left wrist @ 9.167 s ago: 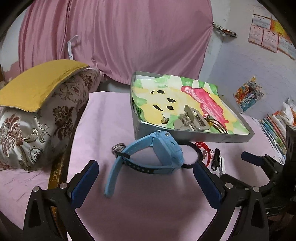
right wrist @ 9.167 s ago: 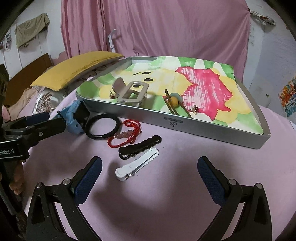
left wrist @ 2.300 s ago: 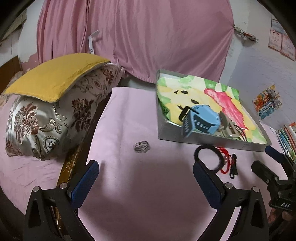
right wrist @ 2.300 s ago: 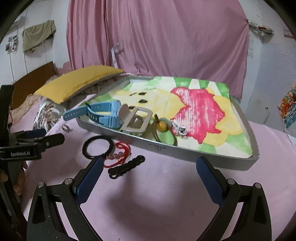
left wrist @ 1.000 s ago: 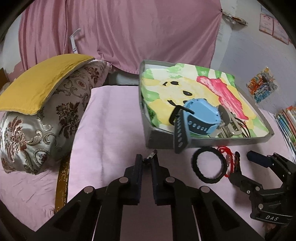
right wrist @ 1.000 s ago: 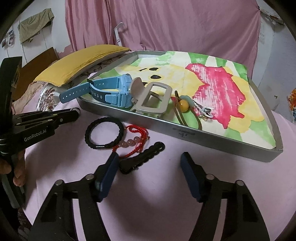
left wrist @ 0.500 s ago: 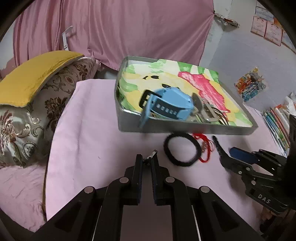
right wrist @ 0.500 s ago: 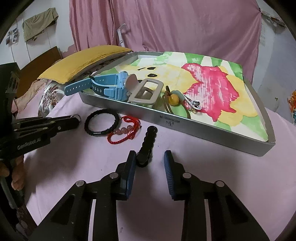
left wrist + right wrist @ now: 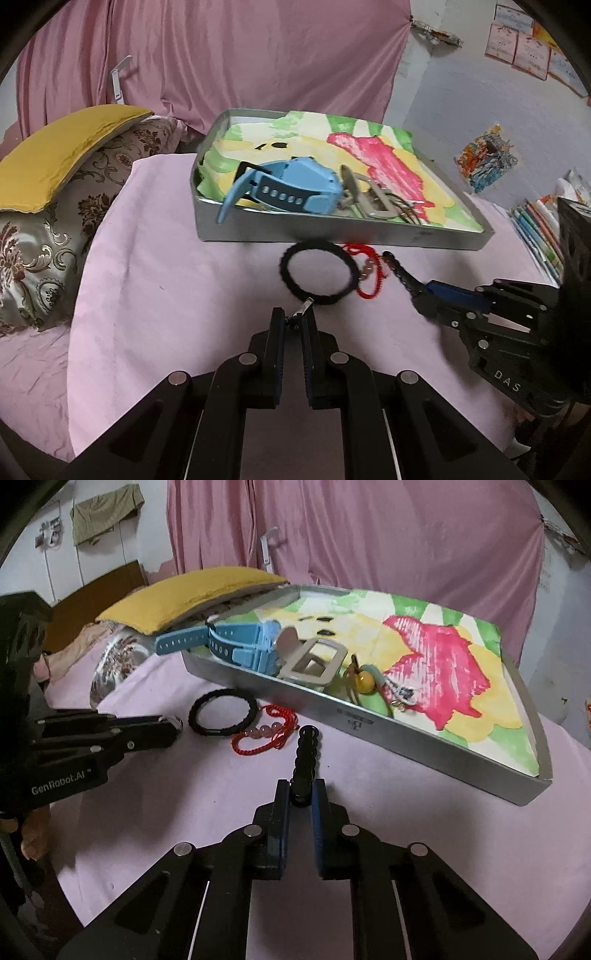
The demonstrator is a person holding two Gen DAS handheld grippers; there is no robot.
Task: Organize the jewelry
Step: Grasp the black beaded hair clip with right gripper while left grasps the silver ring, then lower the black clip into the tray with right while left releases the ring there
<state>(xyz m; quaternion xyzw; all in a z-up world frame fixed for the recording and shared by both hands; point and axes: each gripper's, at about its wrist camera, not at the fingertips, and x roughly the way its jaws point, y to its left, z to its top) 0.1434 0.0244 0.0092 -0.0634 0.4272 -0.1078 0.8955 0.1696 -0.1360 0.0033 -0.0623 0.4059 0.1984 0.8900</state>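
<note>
Both grippers carry loads bound, it seems, for the tray: the left gripper (image 9: 293,325) pinches a silver ring (image 9: 303,307), the right gripper (image 9: 300,800) clamps a black wavy clip (image 9: 306,757). Beyond lie a black hair tie (image 9: 222,716) and red bracelet (image 9: 266,729) beside the tray's (image 9: 406,738) near edge; inside, a blue watch (image 9: 236,642).

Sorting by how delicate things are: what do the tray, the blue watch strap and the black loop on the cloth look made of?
Tray: likely metal, by its dull grey sheen and thin folded wall.
Blue watch strap: probably matte silicone or rubber, bending, with punched holes.
Black loop: seemingly fabric-covered elastic, with a fuzzy, unreflective surface.
</note>
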